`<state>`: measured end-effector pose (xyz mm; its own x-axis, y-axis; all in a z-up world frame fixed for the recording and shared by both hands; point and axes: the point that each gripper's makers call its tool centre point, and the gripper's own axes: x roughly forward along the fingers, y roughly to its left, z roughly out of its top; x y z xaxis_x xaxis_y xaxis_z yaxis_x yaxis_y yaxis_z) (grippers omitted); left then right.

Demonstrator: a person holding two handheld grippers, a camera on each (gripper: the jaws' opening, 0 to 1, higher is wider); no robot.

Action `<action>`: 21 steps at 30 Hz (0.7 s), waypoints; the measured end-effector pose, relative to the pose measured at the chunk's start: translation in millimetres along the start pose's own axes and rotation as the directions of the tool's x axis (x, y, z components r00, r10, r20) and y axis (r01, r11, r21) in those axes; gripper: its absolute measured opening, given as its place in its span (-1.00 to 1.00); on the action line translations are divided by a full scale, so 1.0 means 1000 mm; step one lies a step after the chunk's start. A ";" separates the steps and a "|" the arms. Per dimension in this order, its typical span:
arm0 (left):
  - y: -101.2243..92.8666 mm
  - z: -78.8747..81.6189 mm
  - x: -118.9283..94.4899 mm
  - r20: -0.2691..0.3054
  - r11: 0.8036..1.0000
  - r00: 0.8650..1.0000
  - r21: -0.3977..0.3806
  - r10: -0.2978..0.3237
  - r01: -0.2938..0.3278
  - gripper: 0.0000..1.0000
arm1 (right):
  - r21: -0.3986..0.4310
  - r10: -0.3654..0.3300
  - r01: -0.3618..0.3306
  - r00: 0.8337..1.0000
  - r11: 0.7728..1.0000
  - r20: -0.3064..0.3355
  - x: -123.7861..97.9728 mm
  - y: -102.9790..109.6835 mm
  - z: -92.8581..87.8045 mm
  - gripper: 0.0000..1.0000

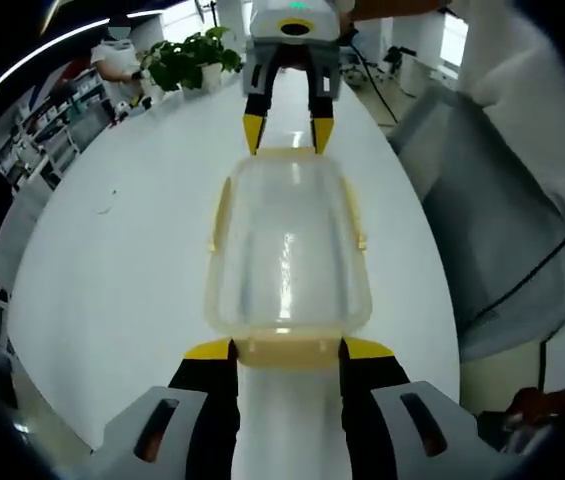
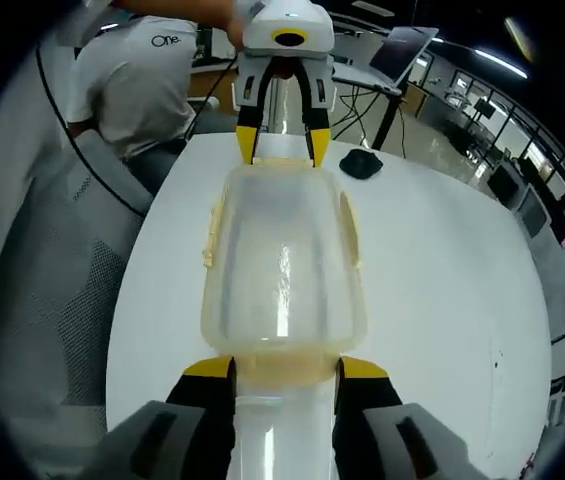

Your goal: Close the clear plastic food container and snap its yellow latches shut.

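**Plastics on a glossy counter**

The container (image 1: 287, 255) is clear, smooth plastic with a bright glare streak; its latches (image 1: 284, 351) are translucent yellow plastic. The white counter (image 1: 122, 270) looks smooth and faintly glossy. At nine o'clock in the right gripper view, a chair (image 2: 52, 290) shows grey mesh cloth.

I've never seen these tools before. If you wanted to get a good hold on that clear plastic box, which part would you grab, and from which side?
Probably the short ends. The clear plastic box is long and narrow, with a yellow latch at each end, so a hand-held gripper coming in lengthwise can straddle that end. The left hand-held gripper and right hand-held gripper already face each other this way on the white table.
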<state>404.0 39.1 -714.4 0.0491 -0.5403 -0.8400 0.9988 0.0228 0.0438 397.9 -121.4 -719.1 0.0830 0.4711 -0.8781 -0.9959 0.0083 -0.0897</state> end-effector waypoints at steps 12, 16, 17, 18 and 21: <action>-0.002 0.052 0.015 -0.001 1.000 1.000 0.027 0.000 0.000 -0.26 | 0.016 -0.012 0.013 1.000 1.000 -0.013 -0.042 0.004 -0.035 -0.29; -0.003 0.064 0.021 0.002 1.000 1.000 0.016 -0.007 0.007 -0.26 | 0.016 -0.008 0.008 1.000 1.000 -0.009 -0.054 0.004 -0.046 -0.29; -0.004 0.067 0.022 0.002 1.000 1.000 0.015 -0.007 0.007 -0.26 | 0.016 -0.009 0.009 1.000 1.000 -0.008 -0.057 0.004 -0.049 -0.29; -0.004 0.071 0.025 0.001 1.000 1.000 0.013 -0.007 0.006 -0.26 | 0.015 -0.011 0.011 1.000 1.000 -0.008 -0.059 0.004 -0.052 -0.29; -0.003 0.082 0.033 -0.005 1.000 1.000 0.018 -0.005 0.005 -0.26 | 0.015 -0.017 0.017 1.000 1.000 -0.016 -0.066 0.005 -0.063 -0.29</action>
<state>401.8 -47.8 -697.7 0.0445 -0.5359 -0.8431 0.9988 0.0048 0.0496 389.7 -208.0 -691.5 0.1006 0.4566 -0.8840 -0.9948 0.0299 -0.0977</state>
